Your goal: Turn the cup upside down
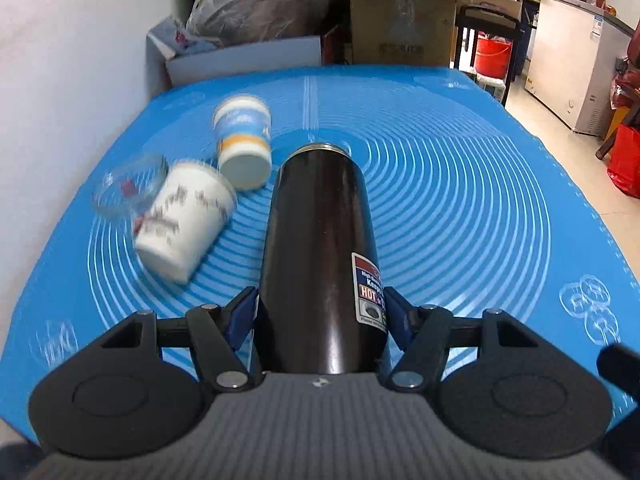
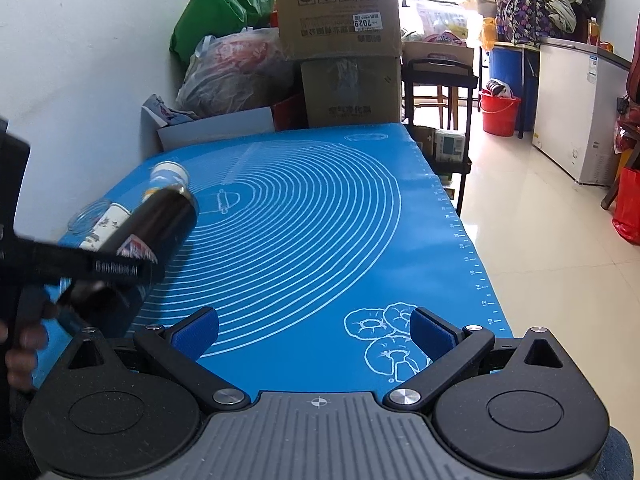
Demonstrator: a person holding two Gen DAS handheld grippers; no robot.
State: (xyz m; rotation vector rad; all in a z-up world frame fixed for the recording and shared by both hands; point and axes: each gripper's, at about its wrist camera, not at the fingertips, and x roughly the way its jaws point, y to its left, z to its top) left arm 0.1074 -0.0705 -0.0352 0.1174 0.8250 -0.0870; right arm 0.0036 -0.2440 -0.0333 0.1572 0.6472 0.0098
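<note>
My left gripper (image 1: 320,312) is shut on a tall black thermos cup (image 1: 320,248) with a red and white label, gripping it near its base. The cup is tilted forward, its metal rim pointing away over the blue mat (image 1: 460,200). In the right wrist view the same cup (image 2: 160,224) shows at the left, held in the air by the left gripper (image 2: 116,272). My right gripper (image 2: 314,334) is open and empty, low over the front of the mat (image 2: 320,240).
A white printed cup (image 1: 184,220), a blue and white cup (image 1: 244,140) and a clear glass (image 1: 128,184) stand upside down at the mat's left. Boxes and bags (image 1: 400,12) are stacked behind the table. The mat's right edge drops to the floor (image 2: 540,220).
</note>
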